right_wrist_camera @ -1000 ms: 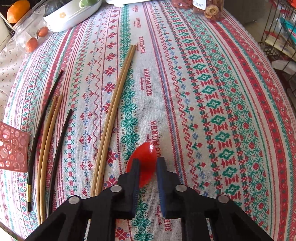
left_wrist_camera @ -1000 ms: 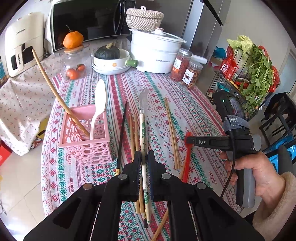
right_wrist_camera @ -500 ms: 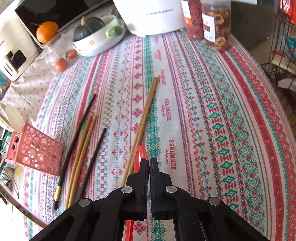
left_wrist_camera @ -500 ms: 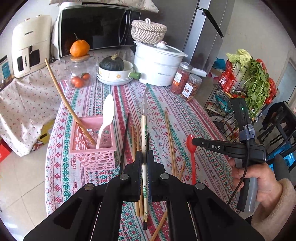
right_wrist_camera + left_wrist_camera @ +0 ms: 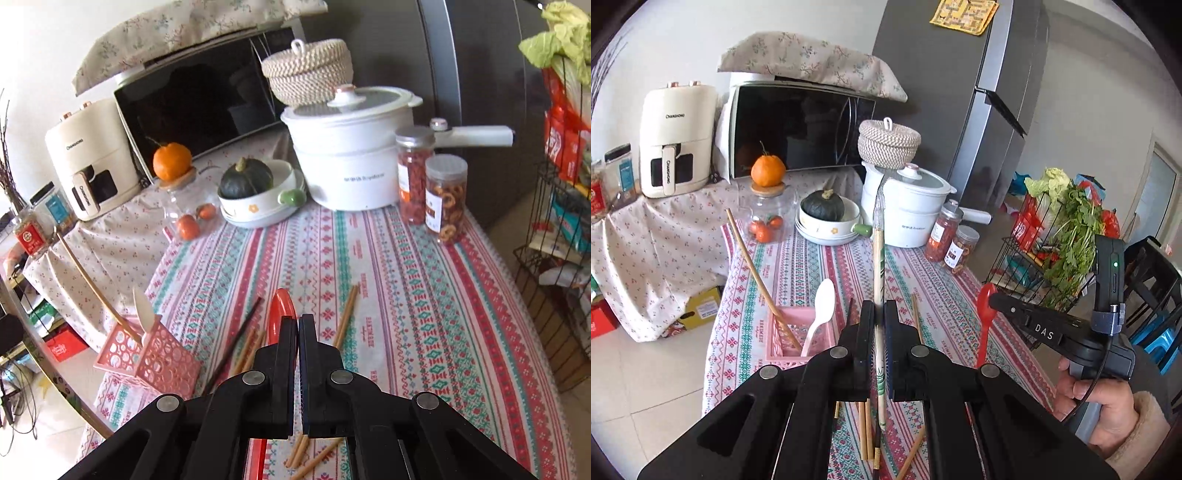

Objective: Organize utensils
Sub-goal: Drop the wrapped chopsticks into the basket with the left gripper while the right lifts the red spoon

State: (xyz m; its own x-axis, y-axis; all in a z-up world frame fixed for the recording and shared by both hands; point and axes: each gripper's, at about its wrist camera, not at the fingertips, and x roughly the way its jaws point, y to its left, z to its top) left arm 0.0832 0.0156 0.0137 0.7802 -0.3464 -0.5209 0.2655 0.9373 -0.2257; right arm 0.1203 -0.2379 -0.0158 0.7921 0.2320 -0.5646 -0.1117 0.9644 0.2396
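Observation:
My left gripper (image 5: pixel 879 306) is shut on a long utensil (image 5: pixel 877 254) with a leaf-patterned handle and a clear head, held above the table and pointing away. My right gripper (image 5: pixel 297 320) is shut on a red spoon (image 5: pixel 281 306), whose bowl sticks up past the fingers. It appears at the right of the left wrist view as the right gripper (image 5: pixel 993 298) with the red spoon (image 5: pixel 985 295) hanging from it. A pink basket (image 5: pixel 783 334) holds a white spoon (image 5: pixel 823 306) and a long wooden stick (image 5: pixel 757 273). Wooden chopsticks (image 5: pixel 347 314) and a black chopstick (image 5: pixel 240 336) lie on the patterned cloth.
At the back of the table stand a white pot (image 5: pixel 351 162), a bowl with a green squash (image 5: pixel 255 199), two snack jars (image 5: pixel 432 188) and a glass jar under an orange (image 5: pixel 767 210). A microwave (image 5: pixel 801 125) and an air fryer (image 5: pixel 677 140) are behind. A wire rack of vegetables (image 5: pixel 1060 236) stands to the right.
Both grippers have risen from the table and tilted up. The right gripper closed on the red spoon and lifted it. The left lifted its long utensil.

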